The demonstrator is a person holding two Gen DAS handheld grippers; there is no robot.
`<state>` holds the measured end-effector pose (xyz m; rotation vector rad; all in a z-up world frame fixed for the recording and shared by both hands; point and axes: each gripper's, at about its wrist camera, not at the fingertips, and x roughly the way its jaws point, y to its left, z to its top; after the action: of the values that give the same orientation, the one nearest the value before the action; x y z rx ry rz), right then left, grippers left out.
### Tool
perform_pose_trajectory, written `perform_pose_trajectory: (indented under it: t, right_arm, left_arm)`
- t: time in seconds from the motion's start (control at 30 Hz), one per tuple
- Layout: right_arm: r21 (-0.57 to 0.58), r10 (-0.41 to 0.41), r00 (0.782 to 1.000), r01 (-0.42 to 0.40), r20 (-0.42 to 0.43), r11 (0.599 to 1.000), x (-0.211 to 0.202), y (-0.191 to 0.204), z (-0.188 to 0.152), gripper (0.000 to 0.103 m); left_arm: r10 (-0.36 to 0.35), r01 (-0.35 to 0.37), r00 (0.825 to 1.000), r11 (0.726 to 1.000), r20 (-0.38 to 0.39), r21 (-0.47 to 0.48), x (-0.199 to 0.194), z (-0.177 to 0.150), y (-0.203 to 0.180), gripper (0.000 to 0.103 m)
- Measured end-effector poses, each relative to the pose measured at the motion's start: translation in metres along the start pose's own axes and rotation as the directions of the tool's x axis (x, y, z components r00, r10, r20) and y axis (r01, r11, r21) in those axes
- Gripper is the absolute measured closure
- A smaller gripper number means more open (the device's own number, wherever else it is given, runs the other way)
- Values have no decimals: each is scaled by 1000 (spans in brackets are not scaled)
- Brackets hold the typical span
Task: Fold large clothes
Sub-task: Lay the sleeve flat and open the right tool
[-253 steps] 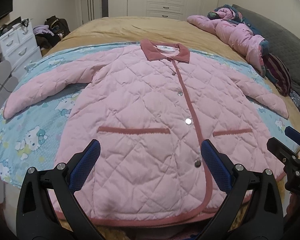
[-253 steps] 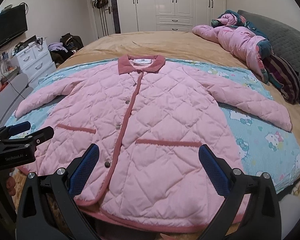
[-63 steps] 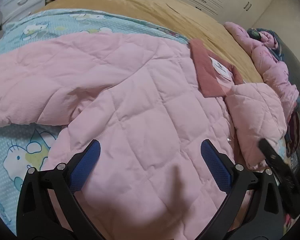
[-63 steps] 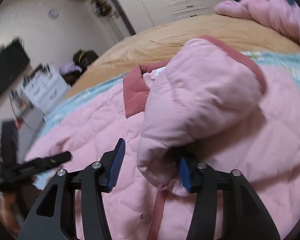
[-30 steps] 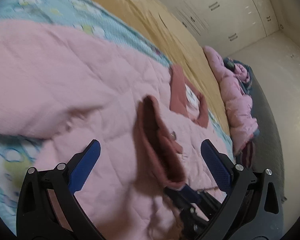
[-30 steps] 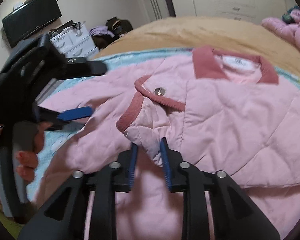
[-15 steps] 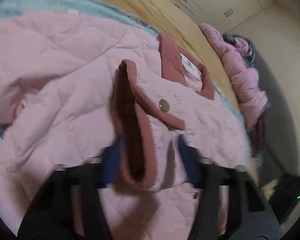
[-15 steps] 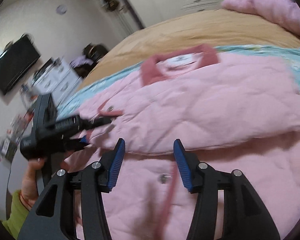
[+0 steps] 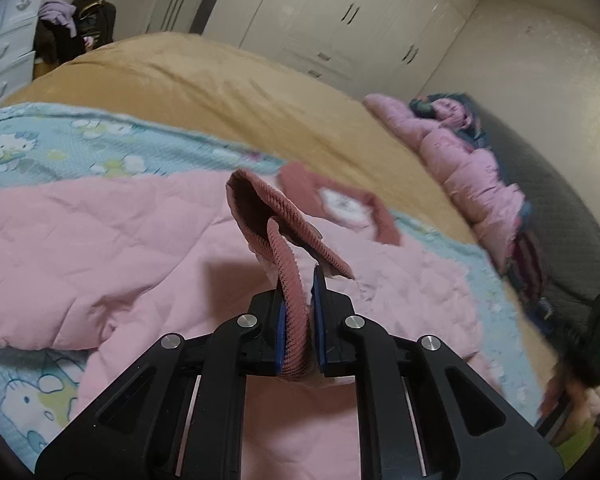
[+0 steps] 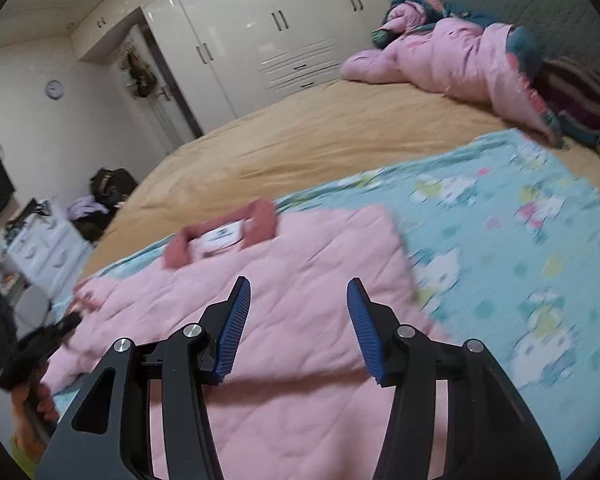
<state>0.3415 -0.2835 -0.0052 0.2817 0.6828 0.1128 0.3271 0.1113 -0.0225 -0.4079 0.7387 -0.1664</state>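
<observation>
Your left claw point(image 9: 298, 312) is a black plastic frame with triangular cut-outs in its arms, round silver screws at the pivots, and ribbed blue pads point(image 9: 319, 316) lining the inner faces of its fingers. Your right claw point(image 10: 296, 330) is built the same: black linkage arms, silver screw heads, and blue ridged pads point(image 10: 233, 330) on the fingers.

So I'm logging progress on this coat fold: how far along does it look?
Partly done. One side of the pink quilted coat already lies folded across its body, leaving a straight edge beside the cartoon-print blanket. In hand: the left gripper is shut on the ribbed cuff, lifted off the coat. The right gripper is open, holding nothing. Left: lay that sleeve in, then fold the length.
</observation>
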Motion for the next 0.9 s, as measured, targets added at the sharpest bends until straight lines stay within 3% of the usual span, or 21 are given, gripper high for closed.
perform_pose_trajectory:
  t: [0.13, 0.23, 0.37, 0.5, 0.8, 0.9]
  right_arm:
    - [-32, -30, 997, 27, -72, 999, 34, -5, 6, 53]
    - [-48, -20, 988, 13, -153, 999, 68, 1, 2, 53]
    - [-108, -109, 965, 85, -239, 991, 101, 2, -10, 48]
    - [-51, -122, 938, 112, -325, 992, 128, -21, -27, 45]
    - [-55, -135, 937, 124, -322, 991, 139, -27, -39, 46]
    - [-42, -123, 943, 115, -309, 992, 121, -18, -34, 44]
  left_arm:
    - [51, -55, 996, 997, -69, -49, 22, -11, 19, 98]
    - [86, -89, 993, 995, -80, -34, 27, -15, 23, 98]
    - [112, -114, 989, 993, -99, -16, 29, -19, 25, 98]
    - [115, -119, 985, 993, -125, -24, 36, -23, 31, 98]
    - [103, -112, 982, 993, -156, -46, 47, -29, 38, 94]
    - [120, -126, 983, 991, -137, -35, 35, -24, 33, 85]
